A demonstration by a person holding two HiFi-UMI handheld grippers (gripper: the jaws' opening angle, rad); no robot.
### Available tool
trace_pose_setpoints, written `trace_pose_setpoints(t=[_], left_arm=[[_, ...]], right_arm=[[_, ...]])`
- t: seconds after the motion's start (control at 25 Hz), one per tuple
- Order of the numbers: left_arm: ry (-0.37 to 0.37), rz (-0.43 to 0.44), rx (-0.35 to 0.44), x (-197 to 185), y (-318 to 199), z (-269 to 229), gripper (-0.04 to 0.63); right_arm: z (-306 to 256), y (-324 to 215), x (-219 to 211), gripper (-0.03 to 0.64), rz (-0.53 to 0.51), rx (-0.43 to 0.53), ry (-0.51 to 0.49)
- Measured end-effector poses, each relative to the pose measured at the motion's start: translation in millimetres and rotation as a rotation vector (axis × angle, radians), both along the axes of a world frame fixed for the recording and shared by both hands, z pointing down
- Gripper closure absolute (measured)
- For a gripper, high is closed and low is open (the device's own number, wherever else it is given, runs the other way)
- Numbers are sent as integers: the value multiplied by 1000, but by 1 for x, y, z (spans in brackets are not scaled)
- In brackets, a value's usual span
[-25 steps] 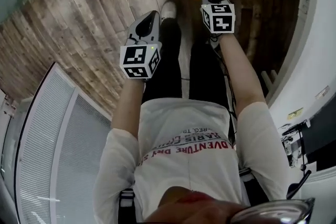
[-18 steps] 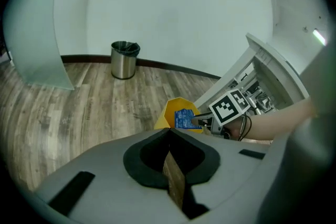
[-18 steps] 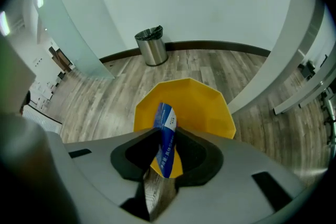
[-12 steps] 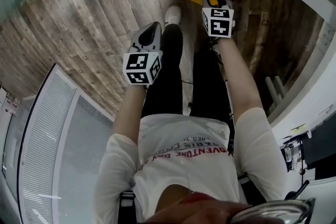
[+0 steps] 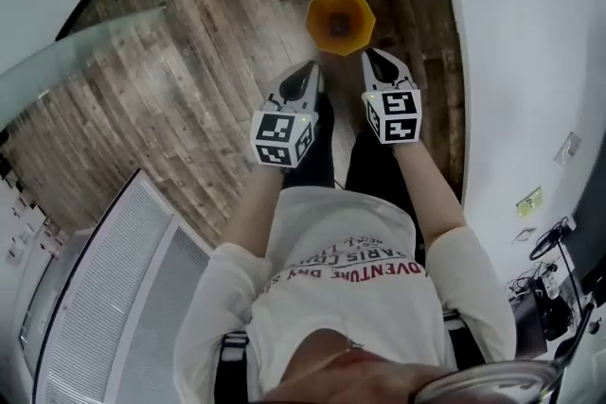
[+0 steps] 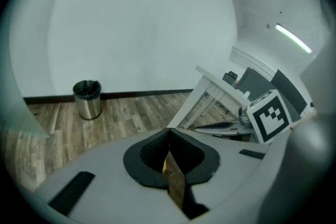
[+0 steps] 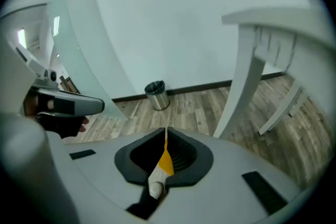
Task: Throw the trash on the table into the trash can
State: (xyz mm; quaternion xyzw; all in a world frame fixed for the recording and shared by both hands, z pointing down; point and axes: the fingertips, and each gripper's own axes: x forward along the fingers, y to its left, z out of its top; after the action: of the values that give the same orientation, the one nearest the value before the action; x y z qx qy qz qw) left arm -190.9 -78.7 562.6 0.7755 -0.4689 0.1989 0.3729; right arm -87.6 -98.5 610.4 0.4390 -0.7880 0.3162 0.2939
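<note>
Since the earlier frames, both tongs have been lifted and drawn back from the orange trash can (image 5: 341, 19), which is now seen smaller at the upper centre of the head view. The blue scrap previously carried over it by the right tongs (image 5: 372, 59) is no longer seen. The right jaws have just been closing and are now pressed together with nothing between them. The left tongs (image 5: 307, 71) are likewise pressed together and empty. The can stands on the wooden floor (image 5: 189, 33) just beyond both tips, apart from them.

The drop is judged complete. For the next pick, the body should be turned toward the white counter (image 5: 530, 61) at the right of the frame. The jaws should be spread before a piece is approached. Whether trash remains on the counter cannot be told.
</note>
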Motion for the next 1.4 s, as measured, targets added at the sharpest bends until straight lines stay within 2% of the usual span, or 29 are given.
trace_pose_setpoints(t=[0.12,0.2,0.28,0.44,0.56,0.72,0.84,1.0,1.2,1.4], left_arm=[[11,169,108,47,-20,-69,572],[36,307,181,84,-33,-110,572],[73,406,232,123,-34,-150,572],[134,541,285,201,4,-220,572],[170,668,342,262,29,-257,572],[220,845,378,358,72,-278,572],[286,939,397,419,123,-295,572],[352,1066,433,483,189,-317,572],[412,1209,482,532,262,-338,572],[426,1290,545,554,307,-352,572]], right_arm=[[-81,-12,32,583,104,103,-39],[-132,-23,60,584,202,189,-47],[-178,-21,94,586,296,258,-47],[-253,32,175,588,458,334,-33],[-293,80,245,588,626,398,1],[-320,159,336,588,870,447,46],[-330,225,383,588,968,466,88],[-343,300,435,588,1089,508,139],[-358,382,480,588,1231,560,197],[-358,432,504,588,1324,584,197]])
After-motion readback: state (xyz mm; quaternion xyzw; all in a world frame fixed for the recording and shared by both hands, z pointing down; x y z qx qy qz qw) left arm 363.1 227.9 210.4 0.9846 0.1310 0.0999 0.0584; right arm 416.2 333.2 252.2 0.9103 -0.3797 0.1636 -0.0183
